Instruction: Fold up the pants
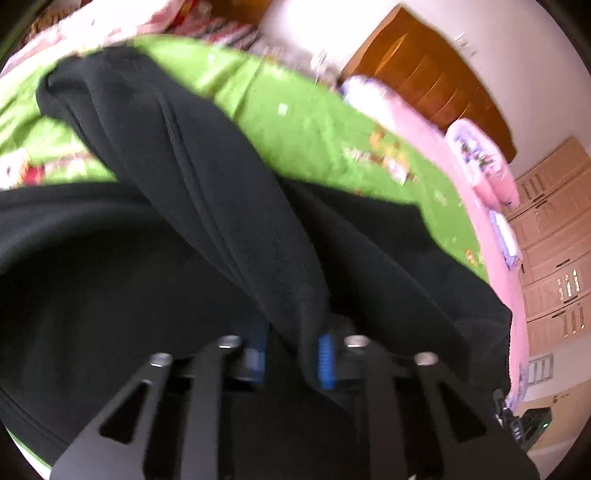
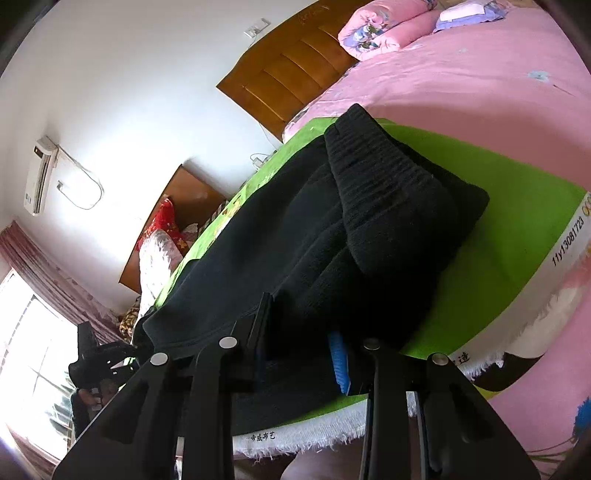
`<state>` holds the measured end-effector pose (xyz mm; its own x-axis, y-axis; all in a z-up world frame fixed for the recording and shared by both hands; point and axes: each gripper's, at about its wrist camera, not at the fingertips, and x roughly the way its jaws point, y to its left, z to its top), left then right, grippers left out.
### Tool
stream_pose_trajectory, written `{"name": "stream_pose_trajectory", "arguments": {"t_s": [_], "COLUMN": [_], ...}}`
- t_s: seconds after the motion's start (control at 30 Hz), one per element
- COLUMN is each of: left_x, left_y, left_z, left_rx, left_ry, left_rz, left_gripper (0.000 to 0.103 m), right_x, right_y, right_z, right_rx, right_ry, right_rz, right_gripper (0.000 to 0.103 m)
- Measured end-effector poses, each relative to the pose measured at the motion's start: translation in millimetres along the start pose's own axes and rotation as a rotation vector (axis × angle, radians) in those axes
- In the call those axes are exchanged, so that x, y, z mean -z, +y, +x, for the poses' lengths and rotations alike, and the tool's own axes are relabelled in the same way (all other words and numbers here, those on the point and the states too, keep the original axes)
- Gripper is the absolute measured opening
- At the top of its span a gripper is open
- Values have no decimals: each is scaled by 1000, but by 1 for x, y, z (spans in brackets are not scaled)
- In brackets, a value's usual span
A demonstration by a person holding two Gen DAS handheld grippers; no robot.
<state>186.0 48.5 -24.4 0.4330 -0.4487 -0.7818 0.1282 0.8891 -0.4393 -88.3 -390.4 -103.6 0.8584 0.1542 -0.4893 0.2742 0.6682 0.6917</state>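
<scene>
Black pants [image 1: 207, 206] lie on a green cloth [image 1: 306, 122] spread over a bed. My left gripper [image 1: 291, 360] is shut on a fold of the pants and holds it raised, so a band of fabric runs from the blue pads [image 1: 327, 363] up to the far left. In the right wrist view the pants [image 2: 295, 229] lie folded over, with the ribbed waistband [image 2: 388, 192] on top. My right gripper [image 2: 303, 354] is shut on the near edge of the pants, its blue pad [image 2: 340, 363] showing beside the fabric. The left gripper [image 2: 99, 360] shows at the far left.
The green cloth [image 2: 517, 221] has a white fringed edge [image 2: 306, 439] at the near side. A pink bedsheet [image 2: 480, 74] and pink pillows [image 2: 384, 26] lie beyond, against a wooden headboard [image 2: 288, 74]. Wardrobe doors [image 1: 554, 236] stand to the right.
</scene>
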Motion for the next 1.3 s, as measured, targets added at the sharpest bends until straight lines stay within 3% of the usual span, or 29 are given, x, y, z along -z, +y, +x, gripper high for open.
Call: {"name": "stream_pose_trajectory", "arguments": {"t_s": [0.07,0.1,0.17,0.23,0.33,0.47,0.53,0.6,0.63,0.67,0.73,0.93,1.0,1.03,1.07,1.2,1.3], "left_x": [9,16,36,61,99,128,138,133,131,131,129,113,110,110,110,113,116], "left_y": [-4,-10,-19,-23,-15,23,26,24,25,27,28,38,31,29,29,31,34], "left_z": [-33,-57,-94,-117,-117,-69,-65,-66,-67,-69,-72,-74,-73,-72,-71,-68,-64], "left_rx": [65,62,109,87,63,73,72,73,102,115,96,122,92,56,33,11,17], "left_ry": [-140,-216,-328,-376,-334,-139,-165,-157,-158,-167,-189,-198,-209,-215,-217,-216,-209], "left_rz": [36,75,128,181,218,138,172,196,183,171,151,73,85,99,109,114,112], "left_gripper": [14,14,14,14,15,17,21,35,54,67,70,68,49,32,25,22,25], "right_x": [-7,-11,-22,-28,-23,-3,1,1,-1,-1,-1,-5,-5,-4,-2,-1,-5], "right_y": [7,10,18,21,10,-16,-24,-21,-22,-23,-27,-36,-32,-25,-18,10,-4], "right_z": [-3,-5,-10,-18,-24,-15,-19,-19,-19,-19,-19,-23,-24,-25,-26,-37,-25], "right_rx": [-6,-25,-50,-62,-65,17,-11,-6,-9,-14,-23,-59,-48,-22,-2,36,75], "right_ry": [-24,-31,-53,-64,-20,52,39,39,42,48,53,46,34,22,12,-67,-21], "right_rz": [-39,-49,-76,-104,-111,-83,-59,-66,-58,-44,-16,49,27,-11,-43,-195,-148], "right_gripper": [21,17,17,17,17,17,17,17,17,17,18,19,19,19,19,18,18]}}
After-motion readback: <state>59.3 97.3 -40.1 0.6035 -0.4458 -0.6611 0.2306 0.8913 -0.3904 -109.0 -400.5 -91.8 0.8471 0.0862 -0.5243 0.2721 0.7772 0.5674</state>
